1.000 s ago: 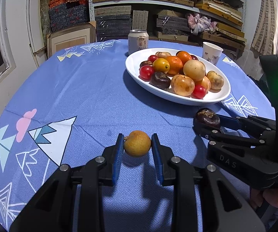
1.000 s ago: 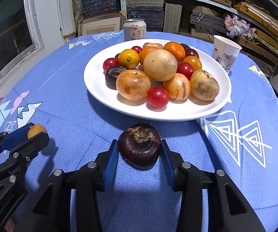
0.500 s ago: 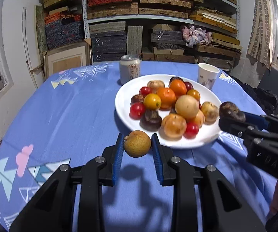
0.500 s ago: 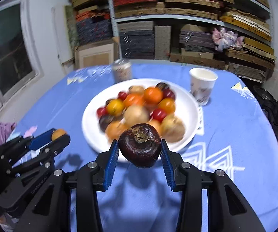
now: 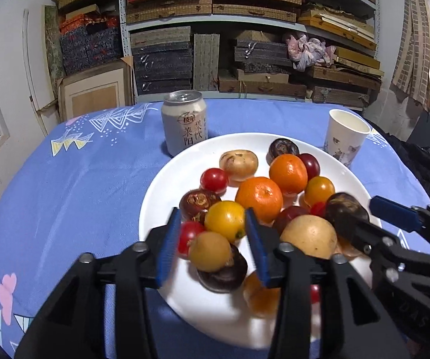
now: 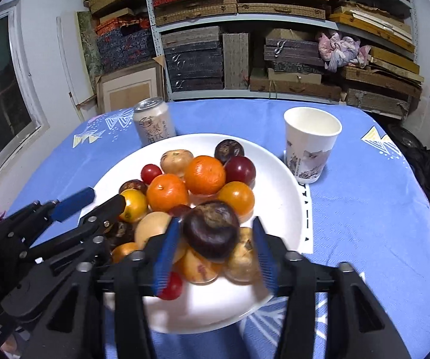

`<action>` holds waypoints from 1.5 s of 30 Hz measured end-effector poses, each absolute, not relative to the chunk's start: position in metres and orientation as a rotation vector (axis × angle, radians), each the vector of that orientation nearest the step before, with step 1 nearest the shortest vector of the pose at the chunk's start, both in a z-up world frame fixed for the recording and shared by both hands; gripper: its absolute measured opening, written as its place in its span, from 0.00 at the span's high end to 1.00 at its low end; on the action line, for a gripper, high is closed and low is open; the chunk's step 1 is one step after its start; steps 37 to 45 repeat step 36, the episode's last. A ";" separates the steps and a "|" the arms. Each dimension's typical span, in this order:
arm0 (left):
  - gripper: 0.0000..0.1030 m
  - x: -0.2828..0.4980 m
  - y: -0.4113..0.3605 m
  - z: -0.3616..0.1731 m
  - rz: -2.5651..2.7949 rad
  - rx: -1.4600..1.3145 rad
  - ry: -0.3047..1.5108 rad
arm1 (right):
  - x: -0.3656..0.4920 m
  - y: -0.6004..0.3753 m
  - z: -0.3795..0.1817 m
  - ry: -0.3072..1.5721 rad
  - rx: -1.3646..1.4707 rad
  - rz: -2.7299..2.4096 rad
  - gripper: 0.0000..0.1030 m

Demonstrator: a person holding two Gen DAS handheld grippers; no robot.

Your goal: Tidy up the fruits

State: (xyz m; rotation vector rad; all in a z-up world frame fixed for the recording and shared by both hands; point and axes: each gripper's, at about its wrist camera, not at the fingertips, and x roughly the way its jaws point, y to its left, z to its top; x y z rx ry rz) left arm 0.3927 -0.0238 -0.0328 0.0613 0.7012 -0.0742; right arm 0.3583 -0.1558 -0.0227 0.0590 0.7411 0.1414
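A white plate (image 5: 161, 197) (image 6: 278, 185) heaped with several fruits sits on the blue tablecloth. My left gripper (image 5: 213, 246) is open over the plate's near left part. The small tan-yellow fruit (image 5: 209, 251) sits between its spread fingers, resting on a dark fruit (image 5: 225, 275). My right gripper (image 6: 215, 251) is open over the plate's near side. The dark purple fruit (image 6: 211, 230) lies between its fingers on top of the pile, touching neither pad. It also shows in the left wrist view (image 5: 345, 209).
A drink can (image 5: 184, 122) (image 6: 153, 122) stands behind the plate on the left. A paper cup (image 5: 345, 137) (image 6: 309, 143) stands at its right rear. Shelves of boxes fill the back wall. A window is at left.
Both grippers moved forward over the plate and opened. The tan-yellow fruit and the dark purple fruit left the pads and now lie on the fruit pile.
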 end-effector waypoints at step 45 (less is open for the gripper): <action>0.04 0.216 -0.019 -0.020 -0.091 0.102 0.672 | 0.180 -0.191 -0.001 0.506 0.053 0.069 0.03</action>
